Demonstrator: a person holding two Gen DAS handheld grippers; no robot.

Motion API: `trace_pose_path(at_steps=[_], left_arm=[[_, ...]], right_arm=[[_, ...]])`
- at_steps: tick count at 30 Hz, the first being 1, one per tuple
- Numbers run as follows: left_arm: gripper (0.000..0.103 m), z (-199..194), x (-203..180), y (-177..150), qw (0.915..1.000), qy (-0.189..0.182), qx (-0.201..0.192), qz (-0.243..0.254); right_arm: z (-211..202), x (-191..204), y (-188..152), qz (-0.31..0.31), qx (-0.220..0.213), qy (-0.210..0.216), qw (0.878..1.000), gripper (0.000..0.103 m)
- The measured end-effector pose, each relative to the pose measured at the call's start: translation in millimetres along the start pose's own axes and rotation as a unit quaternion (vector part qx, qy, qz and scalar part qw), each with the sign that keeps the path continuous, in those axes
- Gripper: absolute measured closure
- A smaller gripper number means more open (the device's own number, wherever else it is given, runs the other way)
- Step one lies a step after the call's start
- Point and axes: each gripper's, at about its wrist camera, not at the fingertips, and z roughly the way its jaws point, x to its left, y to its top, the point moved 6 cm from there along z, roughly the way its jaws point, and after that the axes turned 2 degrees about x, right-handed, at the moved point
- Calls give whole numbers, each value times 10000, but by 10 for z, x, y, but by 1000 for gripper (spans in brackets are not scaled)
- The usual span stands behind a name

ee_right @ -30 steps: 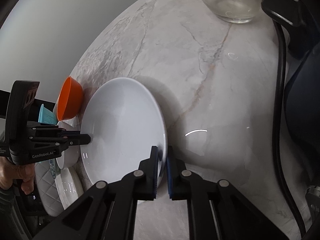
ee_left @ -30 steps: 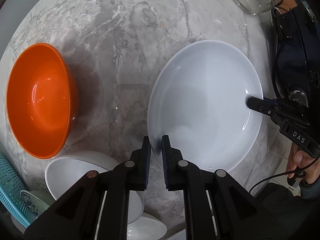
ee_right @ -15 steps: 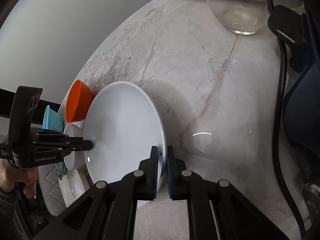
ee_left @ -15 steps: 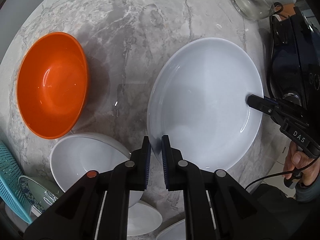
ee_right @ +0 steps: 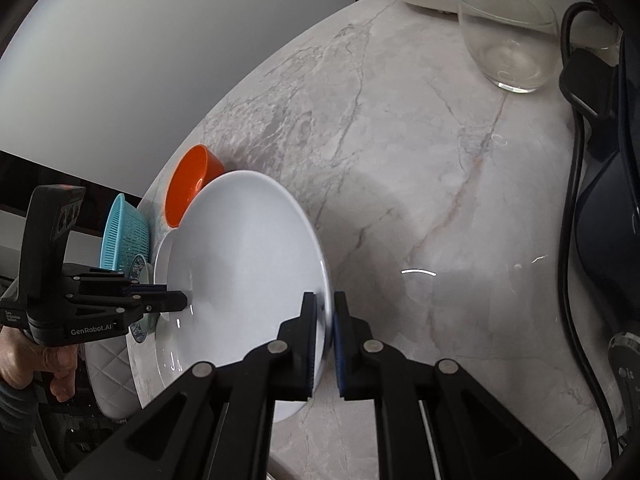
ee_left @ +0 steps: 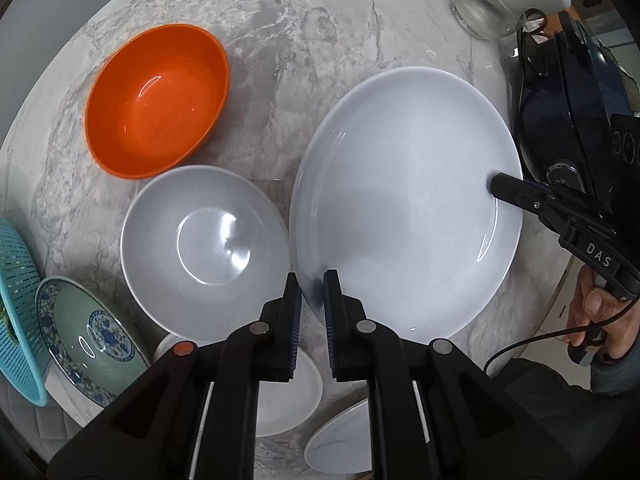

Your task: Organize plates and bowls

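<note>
A large white plate point(ee_left: 400, 200) hangs above the marble counter point(ee_left: 304, 32), held at two opposite edges. My left gripper point(ee_left: 311, 282) is shut on its near rim. My right gripper point(ee_left: 495, 186) is shut on the far right rim, with a hand behind it. In the right wrist view the plate point(ee_right: 240, 260) tilts on edge between my right gripper point(ee_right: 324, 300) and my left gripper point(ee_right: 185, 300). Left of the plate stand an orange bowl point(ee_left: 156, 100) and a white bowl point(ee_left: 204, 248). A green plate with blue pattern point(ee_left: 92, 336) lies at lower left.
A teal colander point(ee_left: 16, 312) sits at the left edge. Small white dishes point(ee_left: 292, 396) lie under my left gripper. A clear glass point(ee_right: 508, 36) stands at the back. A dark blue appliance point(ee_left: 580, 100) and its black cable point(ee_right: 576, 200) fill the right side.
Both grippers have risen with the white plate held between them. In the left wrist view the counter has dropped away, and the white bowl, patterned plate and small dishes have come into sight.
</note>
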Motion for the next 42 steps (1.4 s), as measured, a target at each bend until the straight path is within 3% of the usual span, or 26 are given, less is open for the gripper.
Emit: trace_pose_path(at_steps=[9, 19, 30, 42], left_arm=[[94, -253, -16, -690, 9997, -15, -231, -102], [94, -381, -50, -1796, 9986, -11, -435, -315], [94, 53, -212, -2969, 9966, -258, -444, -647], [93, 616, -299, -3496, 9942, -473, -371, -889]], right_arm=[[-183, 341, -321, -277, -9, 89, 9996, 93], [-278, 732, -926, -641, 173, 199, 9976, 93], [-155, 867, -1831, -910, 676, 128, 9935, 93], [106, 734, -2420, -900, 1035, -105, 9905, 93]])
